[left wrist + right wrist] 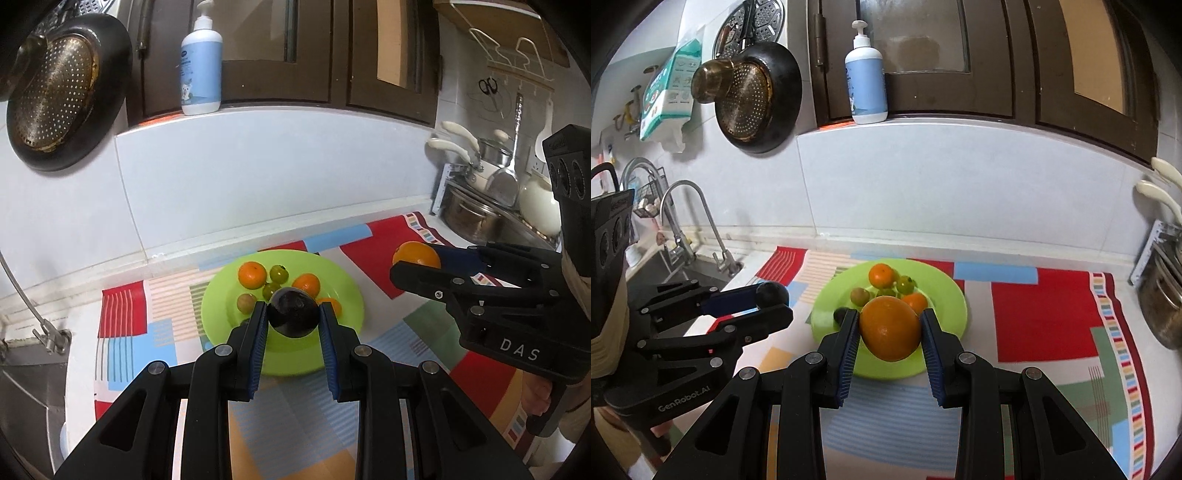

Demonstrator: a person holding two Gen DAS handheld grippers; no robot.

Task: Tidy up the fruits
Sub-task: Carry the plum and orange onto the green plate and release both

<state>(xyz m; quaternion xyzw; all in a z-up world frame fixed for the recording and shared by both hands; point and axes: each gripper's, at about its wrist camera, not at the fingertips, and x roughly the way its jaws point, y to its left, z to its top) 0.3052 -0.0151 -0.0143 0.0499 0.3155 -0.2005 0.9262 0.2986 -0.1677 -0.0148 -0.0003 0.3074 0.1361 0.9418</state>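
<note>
While both fruits hang over the plate, I log them left to right. Left gripper: clamped on a dark plum, held above the plate's 6 o'clock half; nearly round, no clear long axis, stem direction unclear. Right gripper: clamped on a large orange, above the plate near 5 o'clock; slightly oval, long axis running roughly 11 to 5. I would lower each into a bare patch, clear of the small fruits, and release low so nothing rolls.
</note>
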